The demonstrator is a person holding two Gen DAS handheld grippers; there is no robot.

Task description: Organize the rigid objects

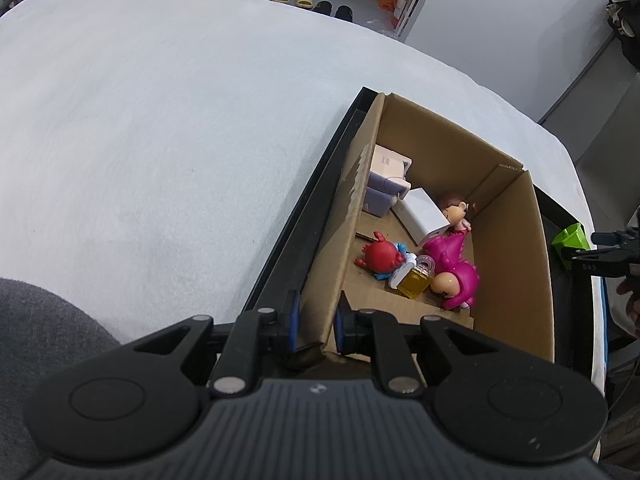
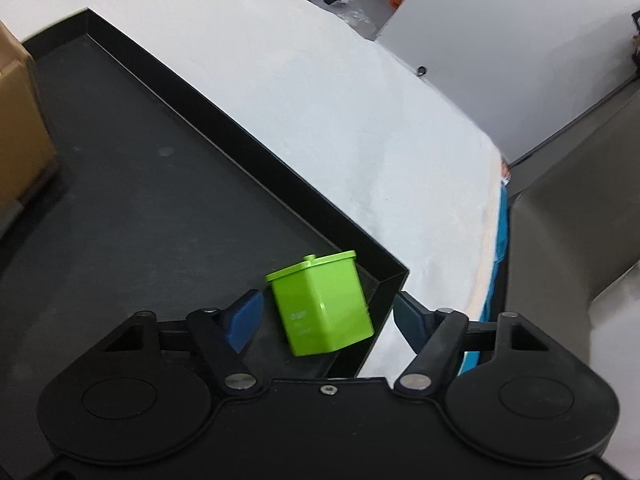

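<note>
The left gripper (image 1: 316,330) pinches the cardboard box (image 1: 508,216) wall while the spread right gripper (image 2: 326,320) straddles a green container (image 2: 324,304) in the black tray's (image 2: 248,140) near-right corner, untouched; closing likely comes next.

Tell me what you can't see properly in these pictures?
- Left wrist view: the green box is half hidden behind the cardboard box wall.
- Right wrist view: the print on the green box is blurred, unreadable.
- Left wrist view: toys under the pink toy are covered.

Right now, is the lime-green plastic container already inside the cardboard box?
No, the lime-green plastic container sits on the black tray, outside the cardboard box.
</note>
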